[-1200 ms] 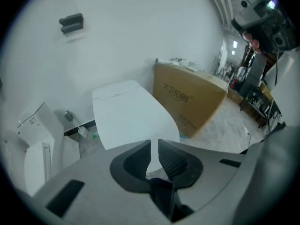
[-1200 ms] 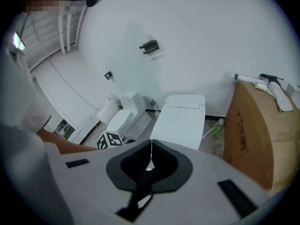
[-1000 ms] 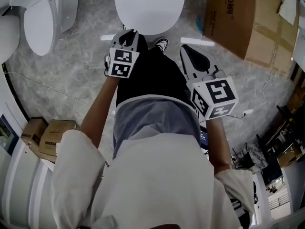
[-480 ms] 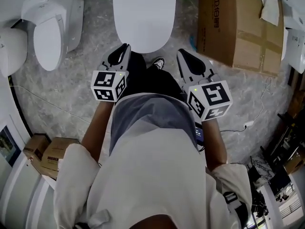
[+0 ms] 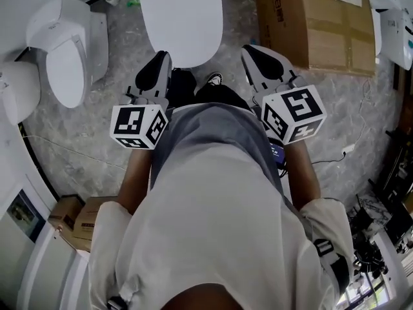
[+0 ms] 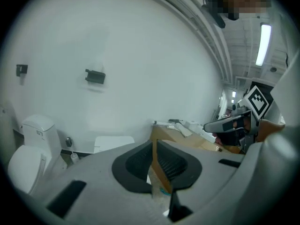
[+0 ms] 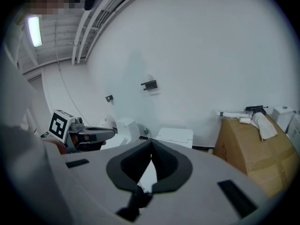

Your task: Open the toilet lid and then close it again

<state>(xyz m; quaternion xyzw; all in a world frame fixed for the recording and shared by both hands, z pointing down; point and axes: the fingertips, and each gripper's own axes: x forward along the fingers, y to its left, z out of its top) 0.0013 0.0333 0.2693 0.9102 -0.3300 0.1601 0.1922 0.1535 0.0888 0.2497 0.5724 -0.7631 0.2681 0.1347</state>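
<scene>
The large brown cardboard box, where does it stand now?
In the head view, the brown cardboard box stands upper right, just right of the white toilet lid.

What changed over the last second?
Left claw and right claw rose toward the person, away from the toilet lid; left moved more, its jaws just closing, nothing between them. Nothing grabbed or released. Lid stays shut, cardboard box in place.

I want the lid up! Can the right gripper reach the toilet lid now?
Probably yes. The right gripper hangs raised beside the closed toilet lid, with only floor between them; it must drop and swing inward.
</scene>
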